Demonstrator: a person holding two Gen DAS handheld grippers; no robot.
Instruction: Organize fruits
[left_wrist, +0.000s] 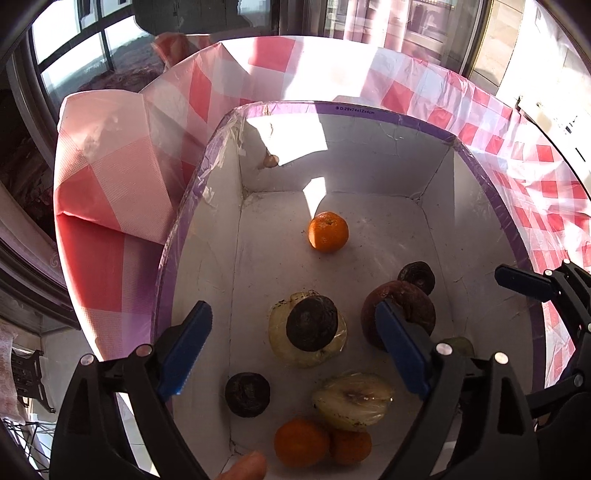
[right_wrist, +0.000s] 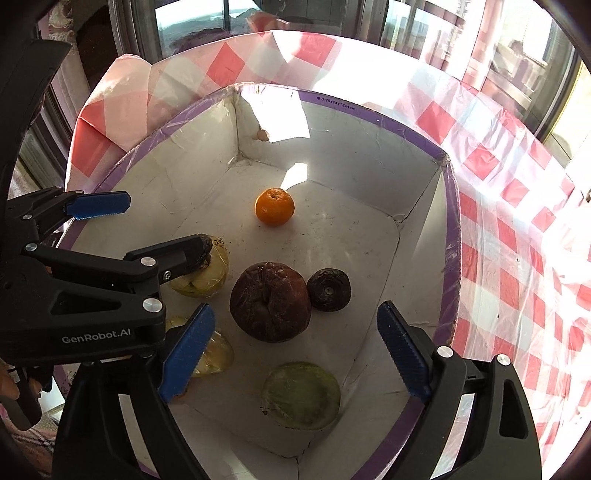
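Your left hand-held gripper (left_wrist: 293, 343) hangs over the near half of the white cardboard box with a purple taped rim (left_wrist: 369, 112), its blue-padded fingers spread wide apart and holding nothing. Between them sits a dark wrinkled round fruit (left_wrist: 312, 324), resting on top of a pale plastic-wrapped fruit (left_wrist: 306, 356). The right finger's pad overlaps a large dark red shrivelled fruit (left_wrist: 408, 301) at about 3 o'clock; whether it touches, you cannot tell.

Your right hand-held gripper (right_wrist: 295, 347) is also open and empty, above the box's near right part. That same large dark red fruit (right_wrist: 270, 301) lies between its fingers, with a small dark round fruit (right_wrist: 328, 290) touching it on the 3 o'clock side and a green wrapped fruit (right_wrist: 301, 395) toward 6 o'clock.

The small bright orange mandarin (left_wrist: 328, 231) stands alone toward 12 o'clock, with bare white floor all around it up to the far wall. The near end is crowded: another dark round fruit (left_wrist: 246, 394) sits at 7 o'clock beside the left wall, a pale pear-shaped wrapped fruit (left_wrist: 352, 400) at 6 o'clock, and two orange mandarins (left_wrist: 301, 443) against the near wall.

The box stands on the table under a red-and-white checked plastic cloth (right_wrist: 517, 229), which shows beyond the right rim.
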